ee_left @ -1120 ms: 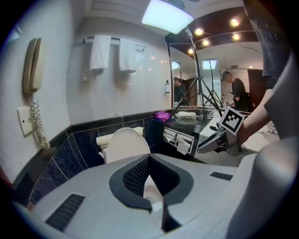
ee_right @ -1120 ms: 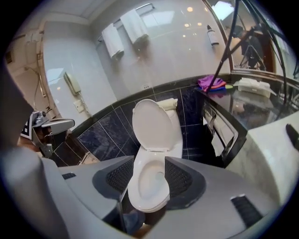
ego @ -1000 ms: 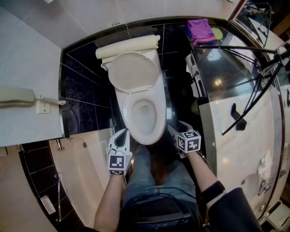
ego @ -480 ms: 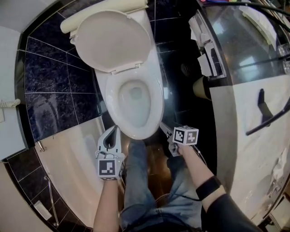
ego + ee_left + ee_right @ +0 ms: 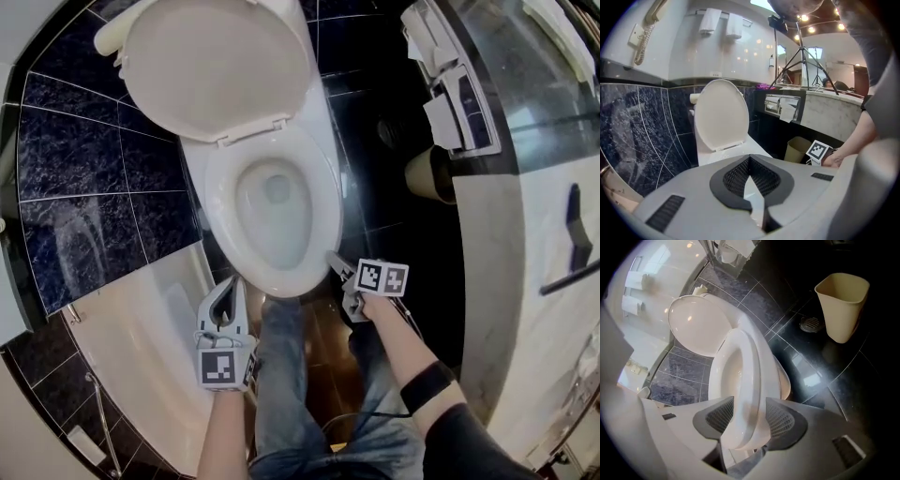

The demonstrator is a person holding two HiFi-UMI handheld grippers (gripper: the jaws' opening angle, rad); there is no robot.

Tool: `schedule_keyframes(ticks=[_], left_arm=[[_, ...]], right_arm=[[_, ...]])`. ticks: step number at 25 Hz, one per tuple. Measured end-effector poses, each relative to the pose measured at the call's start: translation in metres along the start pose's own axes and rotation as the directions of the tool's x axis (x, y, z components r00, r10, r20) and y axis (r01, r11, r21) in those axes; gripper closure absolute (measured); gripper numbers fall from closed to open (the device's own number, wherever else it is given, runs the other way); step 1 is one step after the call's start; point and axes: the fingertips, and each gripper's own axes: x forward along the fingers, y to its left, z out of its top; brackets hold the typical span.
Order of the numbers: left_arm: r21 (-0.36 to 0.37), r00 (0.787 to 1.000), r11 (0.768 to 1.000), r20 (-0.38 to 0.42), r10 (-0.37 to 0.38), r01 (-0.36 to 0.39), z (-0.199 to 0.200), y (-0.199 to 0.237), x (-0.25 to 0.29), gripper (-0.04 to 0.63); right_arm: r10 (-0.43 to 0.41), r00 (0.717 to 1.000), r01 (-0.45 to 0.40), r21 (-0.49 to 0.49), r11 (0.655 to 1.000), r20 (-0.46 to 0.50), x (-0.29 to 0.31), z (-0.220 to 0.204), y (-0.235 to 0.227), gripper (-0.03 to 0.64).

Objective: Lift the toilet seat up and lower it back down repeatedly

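Two grippers at the bowl front. Right gripper point(image 5: 336, 263) grasps the front rim of the white oval plastic toilet seat point(image 5: 325, 212), low over the bowl. White lid point(image 5: 216, 66) upright behind. Left gripper point(image 5: 231, 285) clenched, empty, beside the white bathtub point(image 5: 141, 347). Beige plastic bin point(image 5: 841, 305) stands apart.

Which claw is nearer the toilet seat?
Right. The right claw is closed on the toilet seat's front rim. The left claw hangs off the bowl's front-left, shut and empty, not touching it.

The toilet seat point(image 5: 326, 211) is white, the wall tiles point(image 5: 84, 141) marbled dark blue — the bin point(image 5: 841, 305) beige.
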Motion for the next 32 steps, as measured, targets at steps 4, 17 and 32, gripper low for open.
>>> schedule_keyframes(ticks=[4, 17, 32], left_arm=[[-0.019, 1.000, 1.000, -0.018, 0.005, -0.006, -0.007, 0.009, 0.001, 0.595], [-0.055, 0.999, 0.998, -0.049, 0.007, -0.009, -0.033, 0.015, 0.009, 0.595], [-0.143, 0.997, 0.990, -0.073, -0.013, 0.003, -0.031, -0.008, -0.008, 0.595]], right_arm=[[-0.003, 1.000, 0.003, 0.034, 0.999, 0.003, 0.017, 0.002, -0.003, 0.383], [-0.008, 0.999, 0.005, 0.081, 0.997, 0.040, 0.019, 0.008, 0.000, 0.480], [0.041, 0.999, -0.043, 0.140, 0.989, 0.011, -0.014, 0.016, 0.031, 0.492]])
